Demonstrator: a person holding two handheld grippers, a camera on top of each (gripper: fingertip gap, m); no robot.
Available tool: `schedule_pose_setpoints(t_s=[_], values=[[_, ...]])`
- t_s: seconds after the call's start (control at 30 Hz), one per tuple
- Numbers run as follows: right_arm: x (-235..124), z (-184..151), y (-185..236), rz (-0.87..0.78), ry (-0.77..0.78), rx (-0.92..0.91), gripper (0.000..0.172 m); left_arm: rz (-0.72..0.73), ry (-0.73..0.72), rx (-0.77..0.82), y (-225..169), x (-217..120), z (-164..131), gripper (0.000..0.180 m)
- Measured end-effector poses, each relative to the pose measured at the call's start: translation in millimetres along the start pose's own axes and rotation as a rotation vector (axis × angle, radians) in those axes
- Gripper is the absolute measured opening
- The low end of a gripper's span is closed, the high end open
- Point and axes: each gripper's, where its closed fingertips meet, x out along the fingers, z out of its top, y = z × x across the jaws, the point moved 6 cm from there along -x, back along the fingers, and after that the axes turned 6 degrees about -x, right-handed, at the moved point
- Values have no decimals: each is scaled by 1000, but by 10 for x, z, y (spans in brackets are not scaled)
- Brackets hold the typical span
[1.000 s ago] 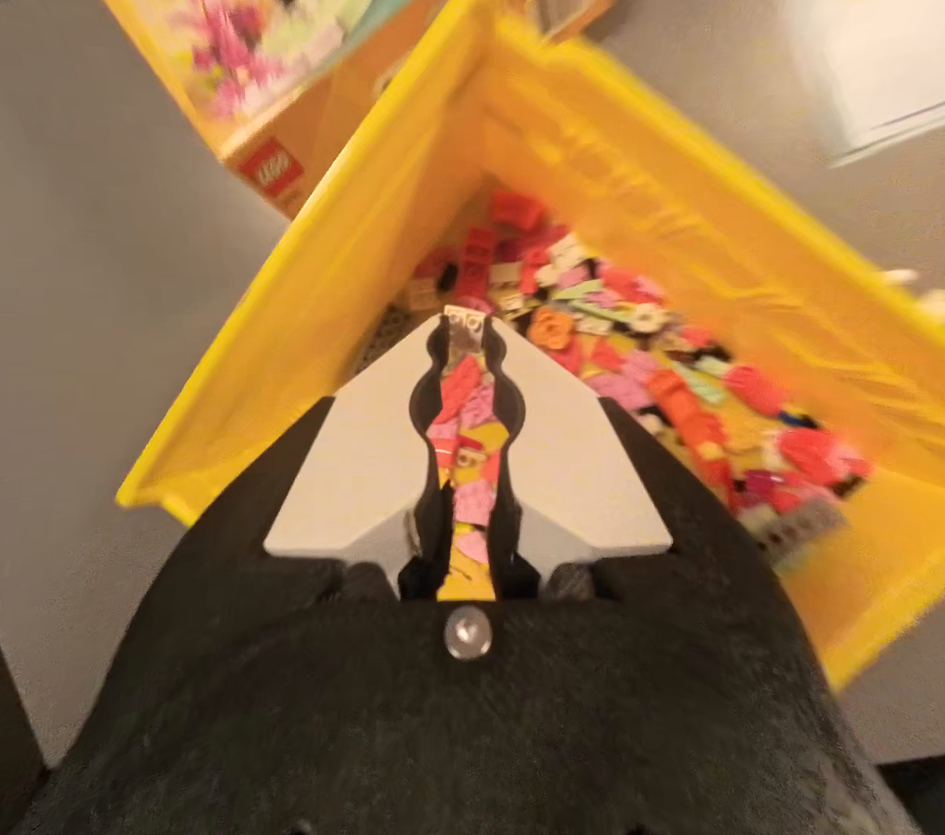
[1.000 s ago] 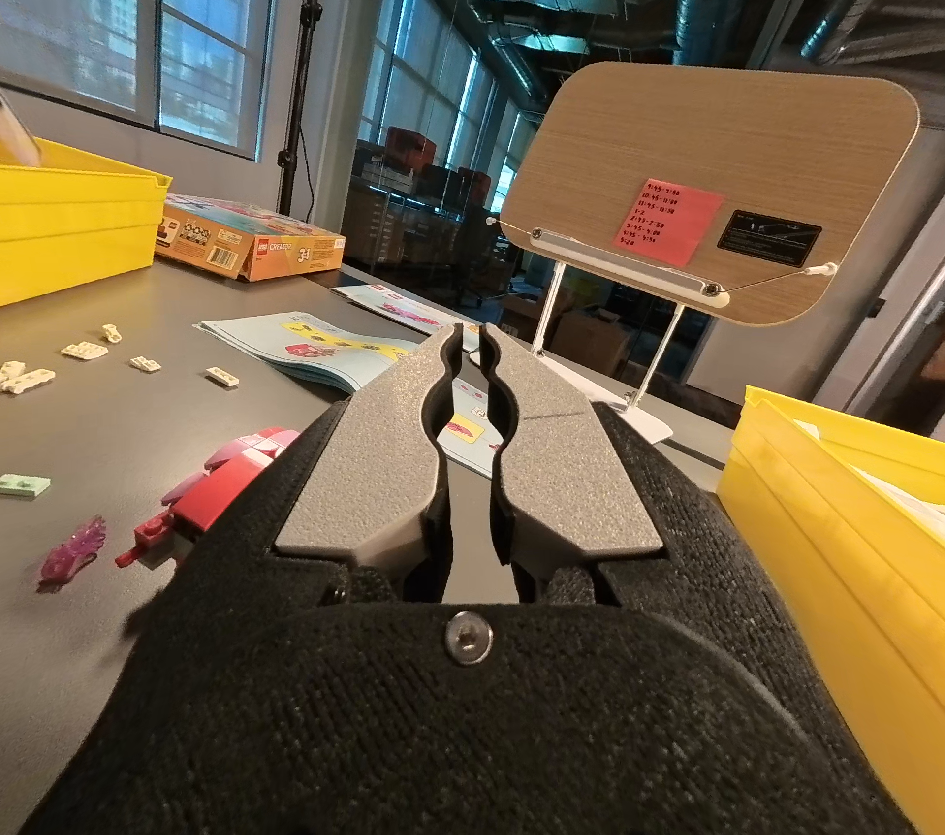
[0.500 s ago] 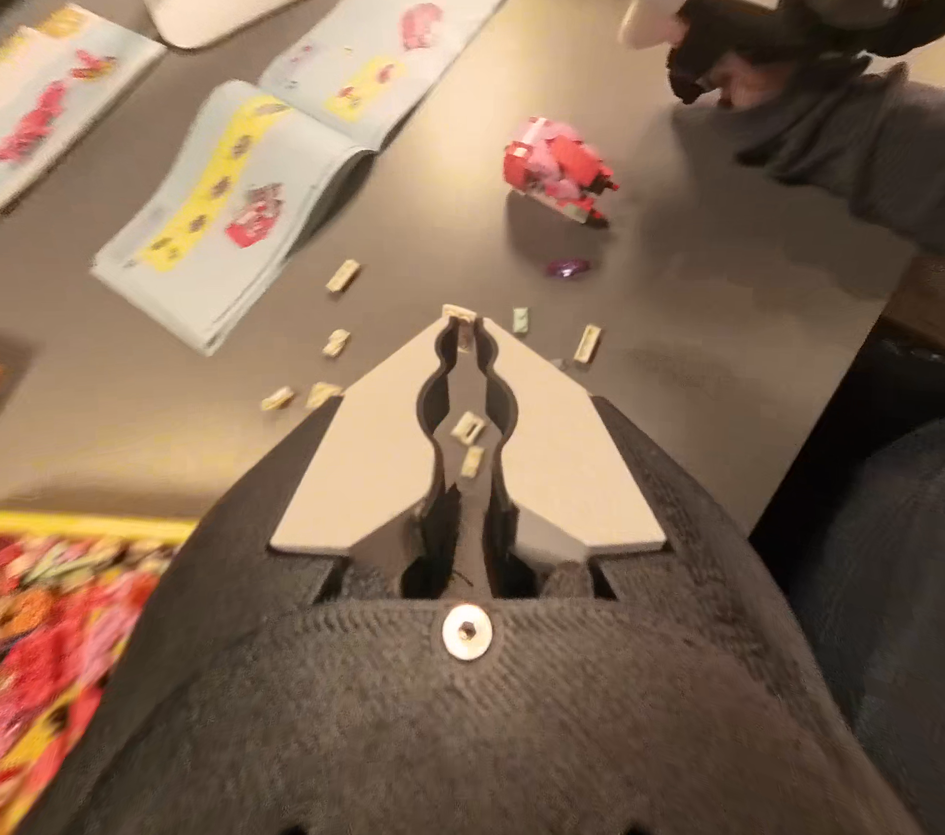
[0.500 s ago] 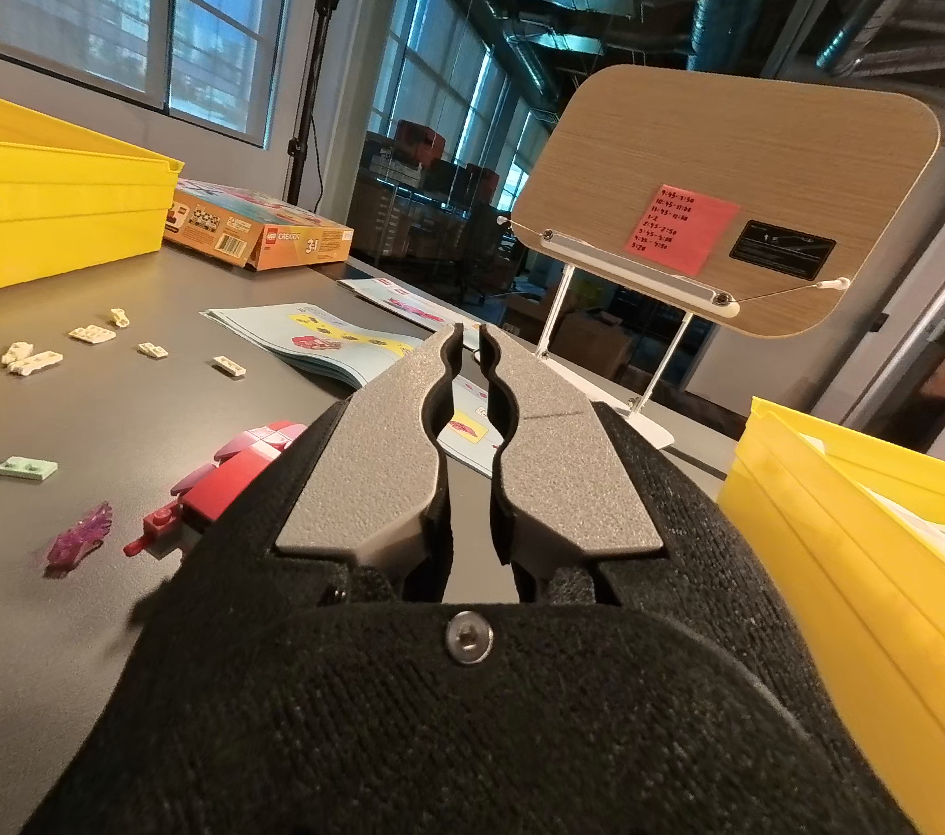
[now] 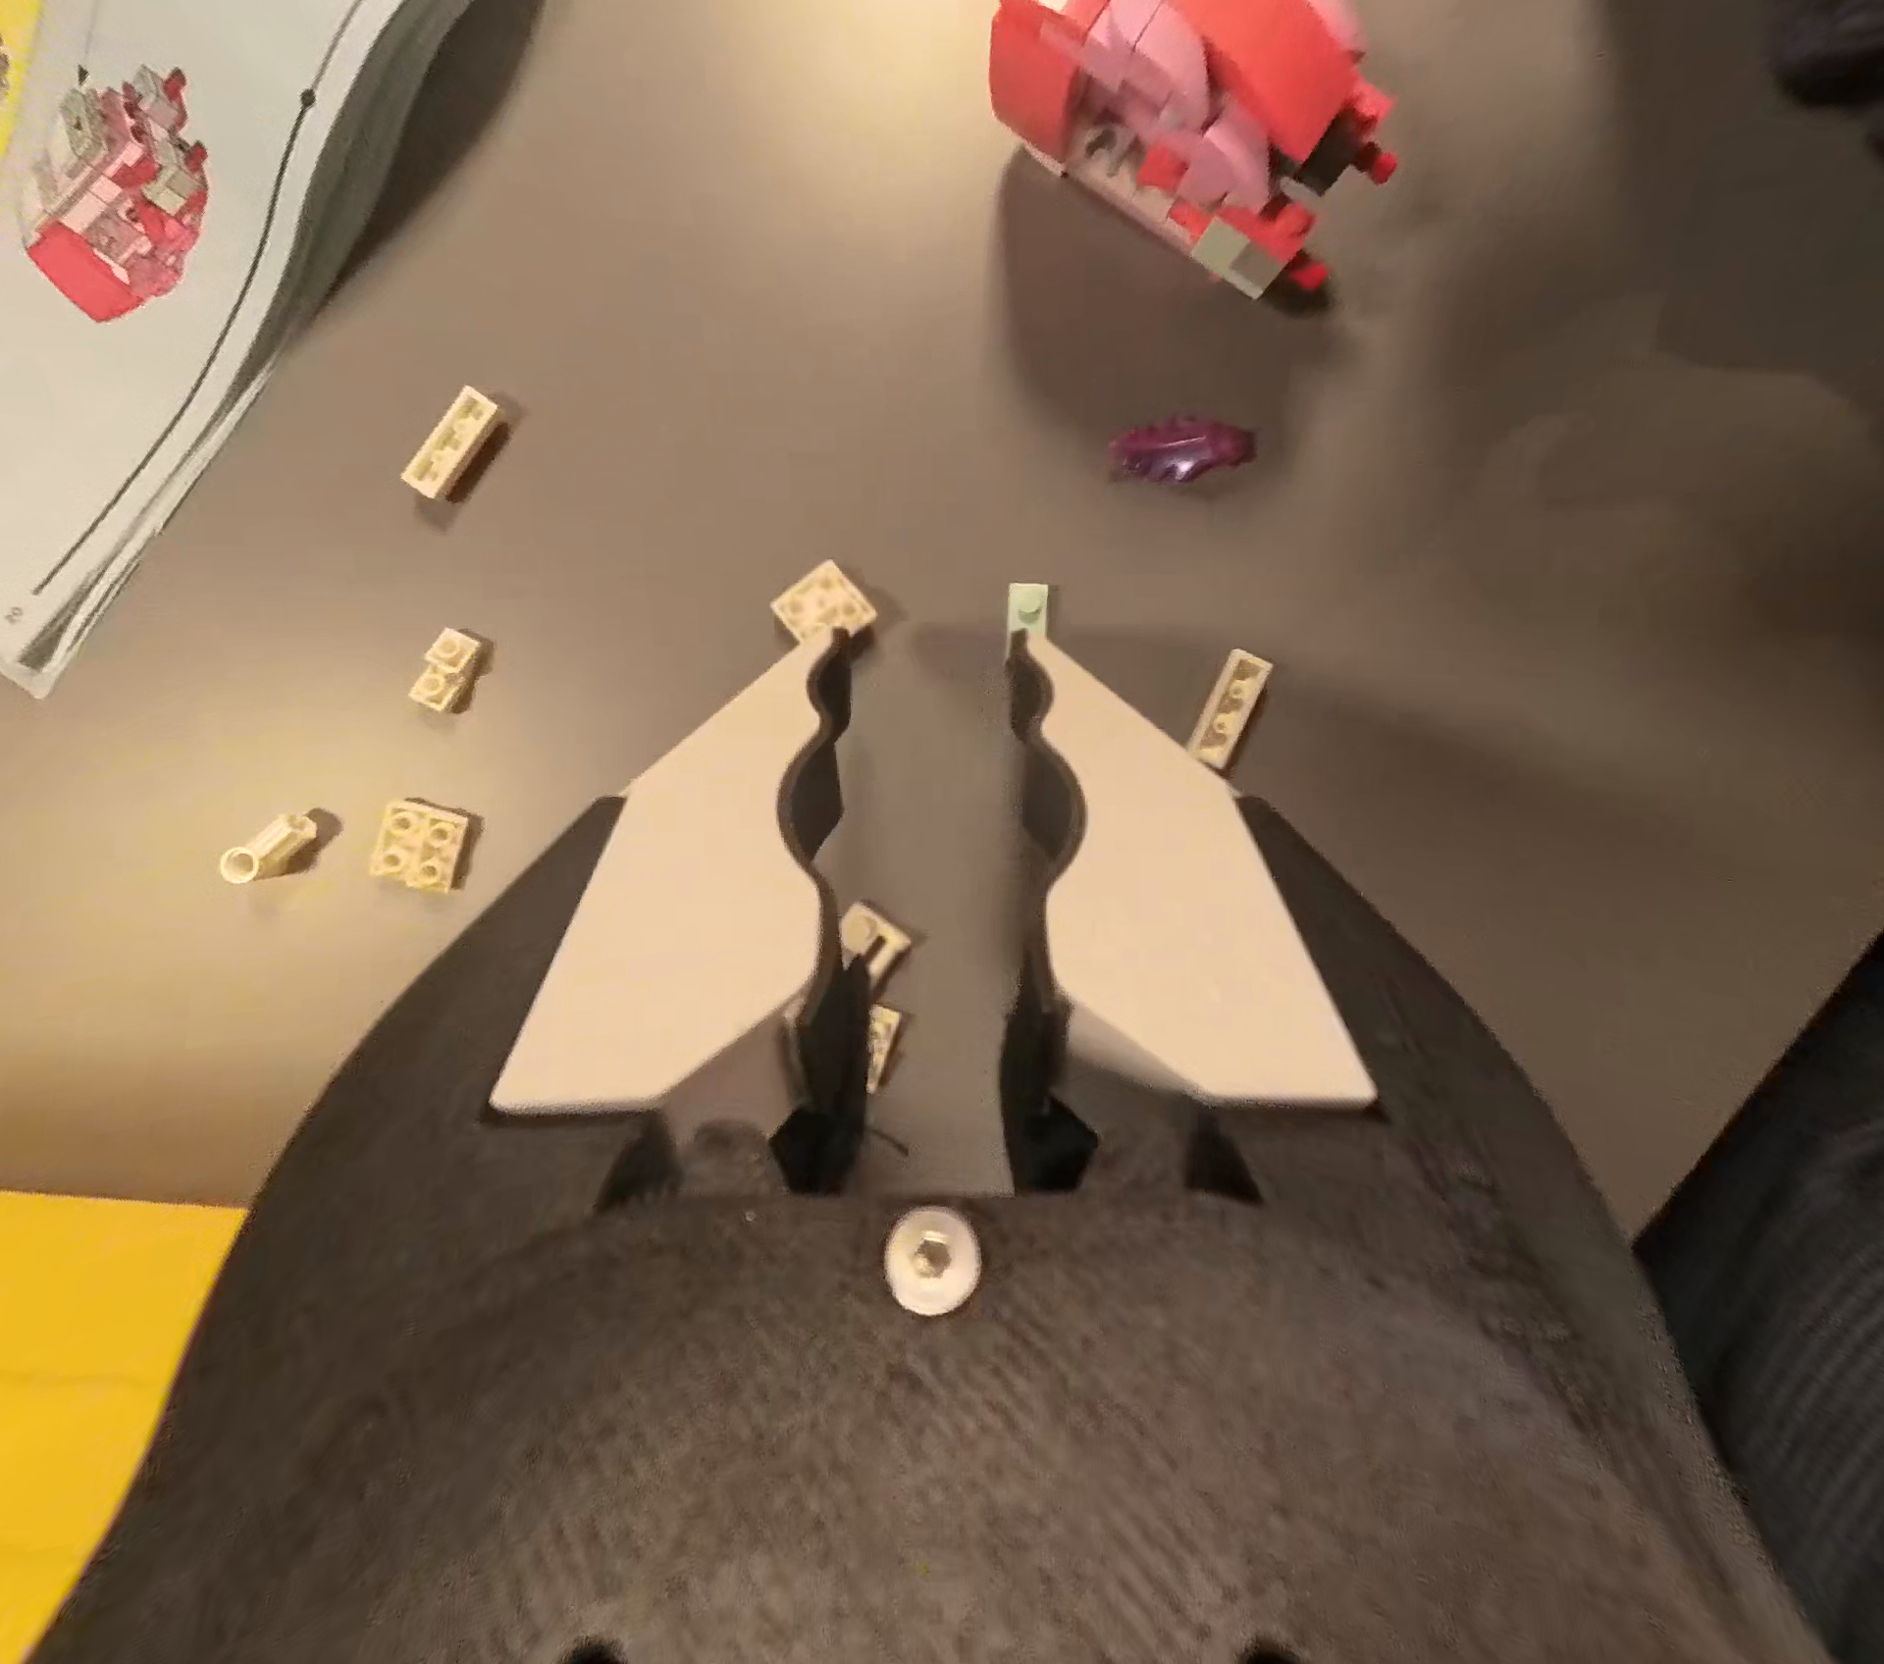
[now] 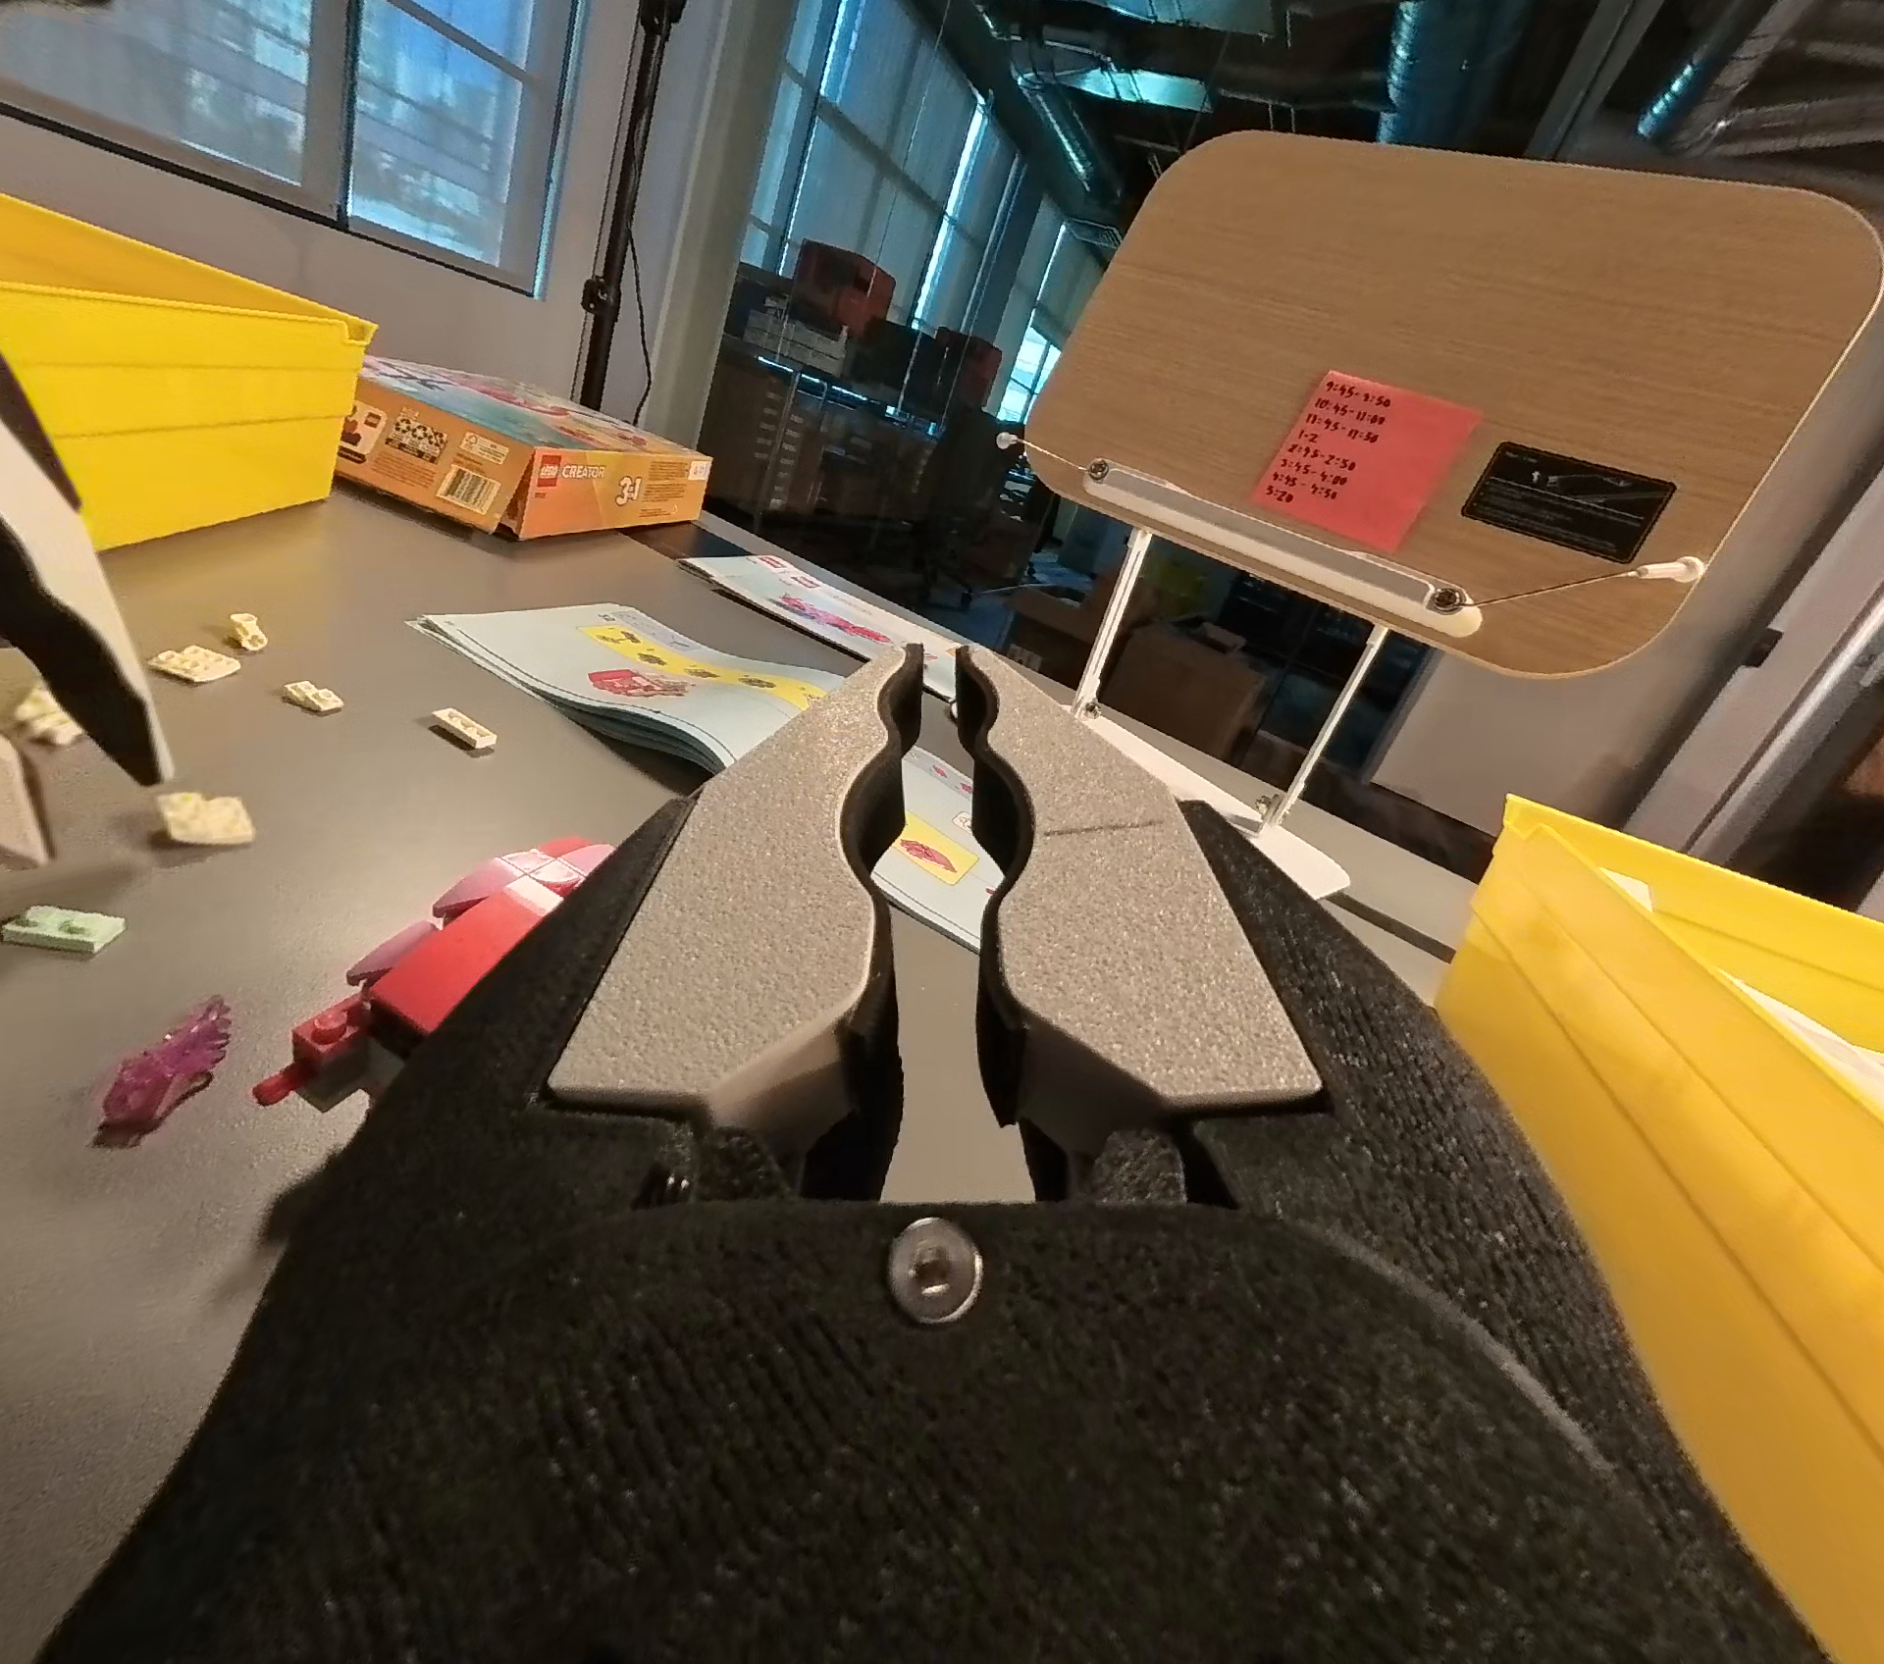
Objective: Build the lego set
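Left pose: I held my left tongs [image 5: 930, 647] tipped steeply down over the grey desk [image 5: 714, 290], their tips close above its top.
Left tongs: they were spread wide, with bare desk between the two fingers and nothing pinched.
Left fingertips: the left tip sat at the edge of a cream square plate [image 5: 824, 608]; the right tip sat at the edge of a small pale green plate [image 5: 1028, 608]. I could not tell whether either tip touched its piece.
Near the left tongs: a cream long plate [image 5: 1232, 706] lay just beside the right finger, and more cream pieces [image 5: 426, 842] were scattered to the left.
Farther ahead: a purple leaf-shaped piece [image 5: 1181, 453] lay beyond the tips, and past it stood a half-built red and pink brick model [image 5: 1183, 55].
Booklet: an open instruction booklet [image 5: 204, 117] lay at the upper left of the desk.
Right pose: I held my right tongs [image 6: 938, 652] low and nearly level, pointing across the desk toward a wooden book stand [image 6: 1468, 392].
Right tongs: the fingers were nearly pressed together, only a thin slit between the tips, nothing in them.
Beside the right tongs: the brick model lay just to their left, and a yellow bin [image 6: 1682, 1054] stood to their right.
Far side: another yellow bin [image 6: 184, 392] and an orange box [image 6: 530, 463] stood at the back of the desk.
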Motion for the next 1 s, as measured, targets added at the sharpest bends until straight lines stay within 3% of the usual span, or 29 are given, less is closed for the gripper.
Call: schedule_pose_setpoints(t_s=[0.1,0.23,0.37,0.47,0.6,0.8,1.0], values=[[-4,0,-5,-5,-1,0,4,-36,-88,-19,-41,-177,27,31],[-16,8,-18,-14,-6,6,4,-49,-325,-62,5,-869,71,31],[-1,6,-3,-3,-6,1,4,132,-491,-201,575,-1675,-136,33],[13,10,23,12,-5,-11,4,260,-450,-319,1086,-2014,-417,42],[12,11,33,15,-5,-19,4,266,-268,-396,1464,-2033,-734,46],[9,-3,5,6,0,2,4,-73,-86,-408,1442,-1665,-903,24],[11,-13,-4,-1,7,0,4,-79,-3,-376,1507,-1482,-961,23]])
